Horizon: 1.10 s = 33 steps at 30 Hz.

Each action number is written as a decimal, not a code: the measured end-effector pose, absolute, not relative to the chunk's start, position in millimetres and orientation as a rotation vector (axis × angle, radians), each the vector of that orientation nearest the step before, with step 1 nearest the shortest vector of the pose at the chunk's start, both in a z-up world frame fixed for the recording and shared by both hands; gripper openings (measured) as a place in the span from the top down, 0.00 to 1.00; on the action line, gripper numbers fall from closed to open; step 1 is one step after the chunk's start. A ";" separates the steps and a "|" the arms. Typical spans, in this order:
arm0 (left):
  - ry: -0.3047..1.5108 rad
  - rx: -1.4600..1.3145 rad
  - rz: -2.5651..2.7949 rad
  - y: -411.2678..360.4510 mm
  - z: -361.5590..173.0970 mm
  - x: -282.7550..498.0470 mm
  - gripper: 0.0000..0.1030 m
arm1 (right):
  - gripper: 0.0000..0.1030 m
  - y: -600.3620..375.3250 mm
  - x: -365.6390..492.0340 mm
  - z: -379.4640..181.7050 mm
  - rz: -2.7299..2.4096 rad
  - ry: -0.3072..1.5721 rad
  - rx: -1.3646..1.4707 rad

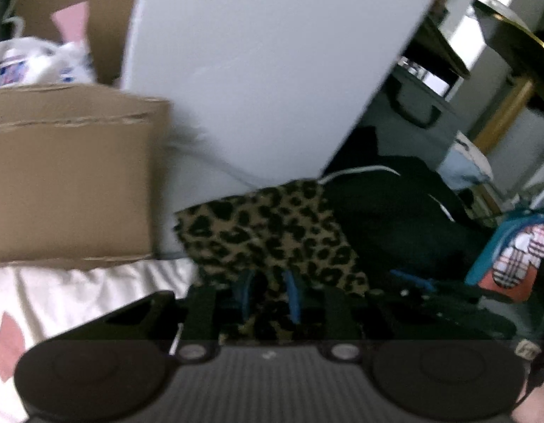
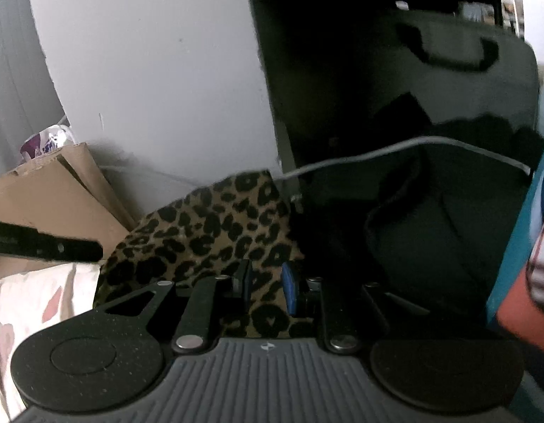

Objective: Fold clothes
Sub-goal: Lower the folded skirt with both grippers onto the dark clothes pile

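Gripping the leopard-print fabric garment (image 2: pixel 208 232), your left tongs (image 1: pixel 270 296) and right tongs (image 2: pixel 266 287) lift it ahead, ready for folding.

Both views are pretty dim and soft. The left wrist one has obvious motion smear, especially on the cardboard box (image 1: pixel 67 176), with bright blown-out patches at far right. The right wrist view is sharper up close but its right half sinks into near-black shadow. Fisheye bends the edges, corners go dark.
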<state>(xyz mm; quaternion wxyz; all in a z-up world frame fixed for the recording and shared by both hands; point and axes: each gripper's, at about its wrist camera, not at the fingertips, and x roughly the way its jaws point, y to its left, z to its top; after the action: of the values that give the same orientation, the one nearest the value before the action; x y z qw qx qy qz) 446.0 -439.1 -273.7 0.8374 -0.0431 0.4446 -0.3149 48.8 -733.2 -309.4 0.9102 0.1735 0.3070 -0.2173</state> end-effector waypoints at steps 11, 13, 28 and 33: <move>1.043 0.018 -0.578 -449.6 -328.8 459.5 0.98 | 0.81 -728.7 44.8 -337.4 -0.418 0.733 0.359; 1.044 0.030 -0.570 -448.7 -333.9 457.9 0.98 | 0.81 -730.1 43.9 -345.6 -0.428 0.773 0.357; 0.958 0.012 -0.670 -450.6 -291.6 411.7 0.74 | 0.79 -718.2 1.2 -326.6 -0.403 0.702 0.436; 0.992 0.024 -0.660 -453.2 -315.1 401.1 0.66 | 0.62 -700.0 7.5 -325.3 -0.344 0.697 0.419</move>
<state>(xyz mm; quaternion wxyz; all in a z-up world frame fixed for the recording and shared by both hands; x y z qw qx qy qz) 401.1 -453.2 -315.1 0.8277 0.0113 0.4671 -0.3107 7.5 -700.0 -325.3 0.9042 0.2026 0.3372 -0.1663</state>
